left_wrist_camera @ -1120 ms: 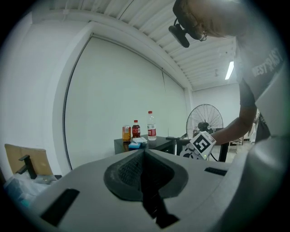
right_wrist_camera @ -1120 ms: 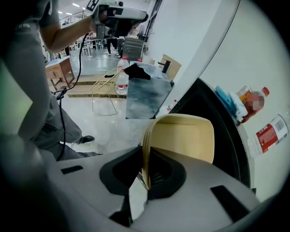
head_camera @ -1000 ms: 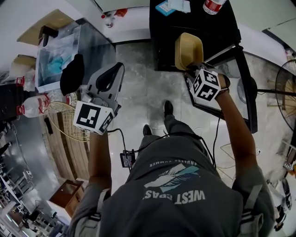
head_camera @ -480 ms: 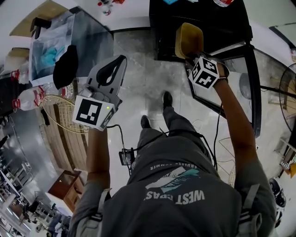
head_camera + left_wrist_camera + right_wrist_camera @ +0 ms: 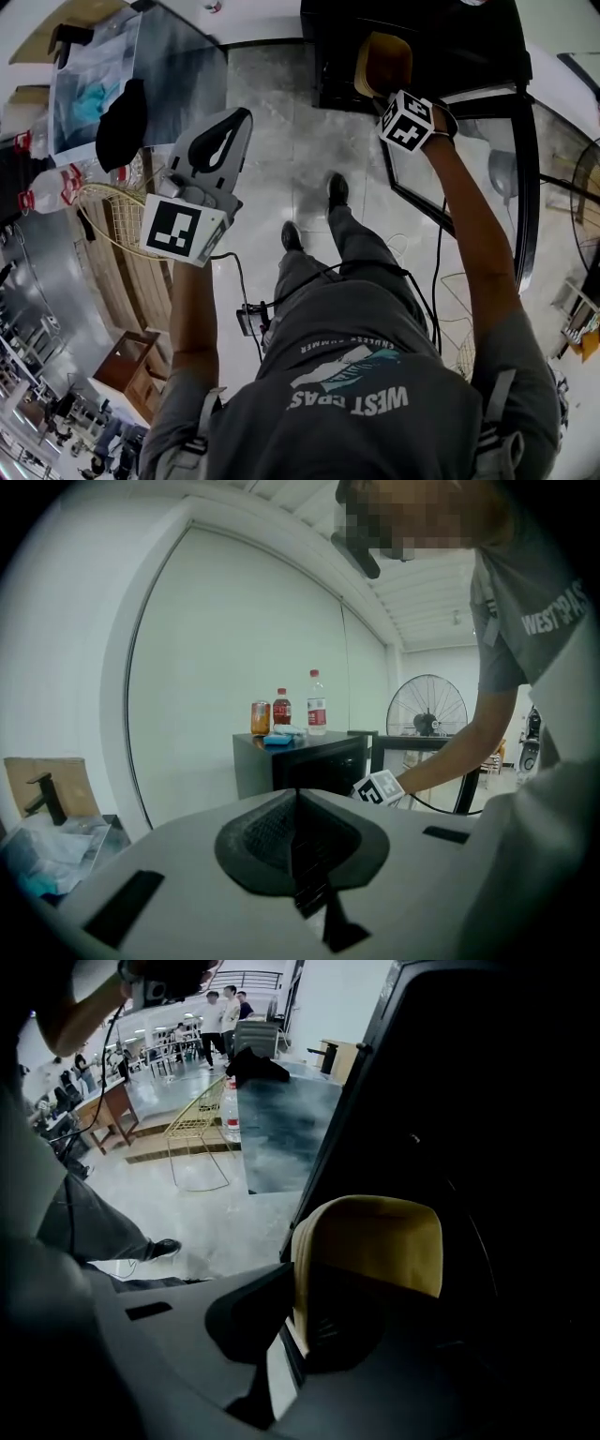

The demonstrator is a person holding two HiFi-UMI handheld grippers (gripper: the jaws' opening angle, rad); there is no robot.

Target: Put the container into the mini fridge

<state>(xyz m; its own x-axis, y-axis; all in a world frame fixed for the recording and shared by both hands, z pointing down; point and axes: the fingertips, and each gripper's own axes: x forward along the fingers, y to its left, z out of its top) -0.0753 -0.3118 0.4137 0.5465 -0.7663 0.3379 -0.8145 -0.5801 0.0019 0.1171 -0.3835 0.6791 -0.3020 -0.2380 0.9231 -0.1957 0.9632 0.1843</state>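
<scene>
Open-plan office/lab hall: polished tile floor (image 5: 281, 141), desk rows (image 5: 105, 1102), standing people (image 5: 225, 1012), pedestal fan (image 5: 427, 705).

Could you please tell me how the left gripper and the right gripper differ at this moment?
The right gripper has its fingers clamped on the wall of the yellow container; the left gripper has its fingers closed on nothing. The right gripper is at the open front of the mini fridge, while the left gripper hangs over the floor, away from it. Both are hand-held.
</scene>
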